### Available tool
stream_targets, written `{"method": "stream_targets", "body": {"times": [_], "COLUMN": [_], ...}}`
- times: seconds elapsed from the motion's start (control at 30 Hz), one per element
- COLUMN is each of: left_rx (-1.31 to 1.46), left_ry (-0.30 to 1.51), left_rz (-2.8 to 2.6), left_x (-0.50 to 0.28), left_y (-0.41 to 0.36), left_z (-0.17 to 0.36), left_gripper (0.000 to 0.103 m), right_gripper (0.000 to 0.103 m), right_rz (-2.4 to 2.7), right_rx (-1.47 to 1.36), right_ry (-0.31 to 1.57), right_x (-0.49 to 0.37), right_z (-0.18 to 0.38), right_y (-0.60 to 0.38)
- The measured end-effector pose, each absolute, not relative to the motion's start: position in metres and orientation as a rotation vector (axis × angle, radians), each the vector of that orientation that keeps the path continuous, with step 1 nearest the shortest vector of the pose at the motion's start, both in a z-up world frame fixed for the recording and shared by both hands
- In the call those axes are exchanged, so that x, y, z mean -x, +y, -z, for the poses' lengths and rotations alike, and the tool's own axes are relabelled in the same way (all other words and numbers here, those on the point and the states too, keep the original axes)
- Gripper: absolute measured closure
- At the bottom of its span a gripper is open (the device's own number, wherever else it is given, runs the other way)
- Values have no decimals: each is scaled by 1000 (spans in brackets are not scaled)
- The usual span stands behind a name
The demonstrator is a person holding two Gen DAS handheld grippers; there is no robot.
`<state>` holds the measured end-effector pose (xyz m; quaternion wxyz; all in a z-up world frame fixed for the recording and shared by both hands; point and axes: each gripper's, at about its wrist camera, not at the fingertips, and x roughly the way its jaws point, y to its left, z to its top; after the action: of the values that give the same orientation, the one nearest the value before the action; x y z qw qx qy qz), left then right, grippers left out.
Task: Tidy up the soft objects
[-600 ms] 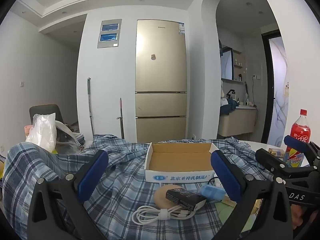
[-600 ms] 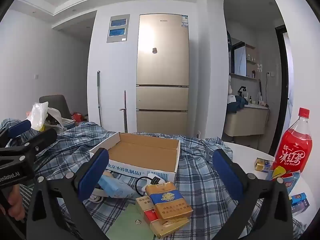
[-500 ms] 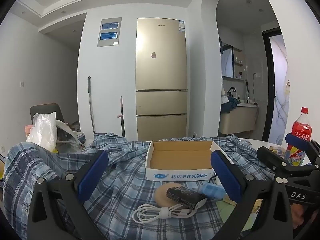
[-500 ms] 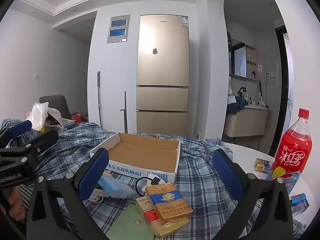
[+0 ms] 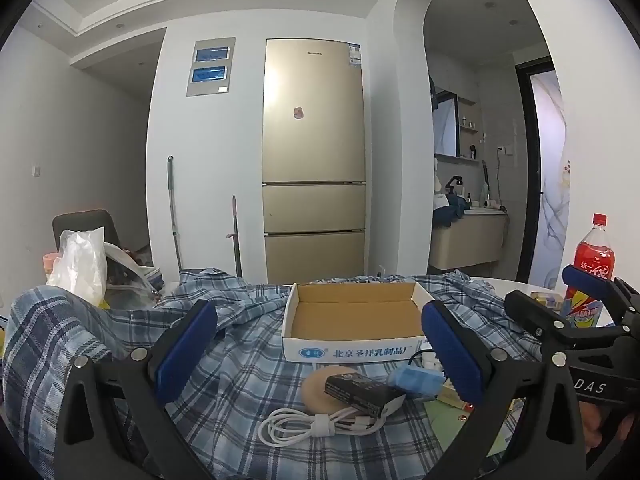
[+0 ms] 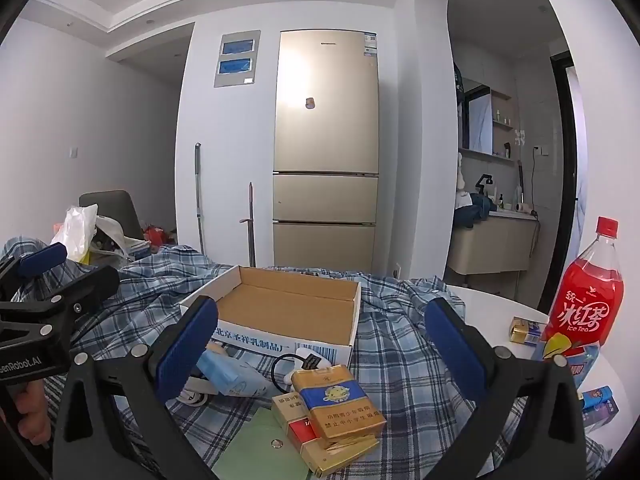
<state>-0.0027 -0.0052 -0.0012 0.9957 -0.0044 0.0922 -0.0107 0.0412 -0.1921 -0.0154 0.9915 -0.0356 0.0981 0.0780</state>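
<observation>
blue and white plaid shirt (image 5: 248,364); white box (image 5: 352,350) with brown inside and blue print; white coiled cable (image 5: 320,426); light blue tissue pack (image 5: 416,378); gold and blue cigarette packs (image 6: 336,404); red ice tea bottle (image 6: 586,300); gold fridge (image 5: 314,160); blue jaw pads.

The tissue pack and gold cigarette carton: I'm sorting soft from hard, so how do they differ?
The tissue pack is pale blue and looks crinkled; the gold cigarette carton is gold and blue, crisp-edged. The pack lies on the plaid cloth; the carton is stacked on other cartons. Both sit before the cardboard box.
</observation>
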Motion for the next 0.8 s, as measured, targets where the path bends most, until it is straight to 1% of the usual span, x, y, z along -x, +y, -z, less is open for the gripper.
{"method": "stream_targets", "body": {"times": [0.8], "left_rx": [-12], "left_ry": [174], "left_rz": [-20], "left_x": [3], "left_y": [-4], "left_z": [1], "left_gripper": [0], "right_gripper": [0], "right_rz": [-161], "right_rx": [67], "right_ry": [179], "right_x": [-38], "right_z": [16], "right_y": [-191]}}
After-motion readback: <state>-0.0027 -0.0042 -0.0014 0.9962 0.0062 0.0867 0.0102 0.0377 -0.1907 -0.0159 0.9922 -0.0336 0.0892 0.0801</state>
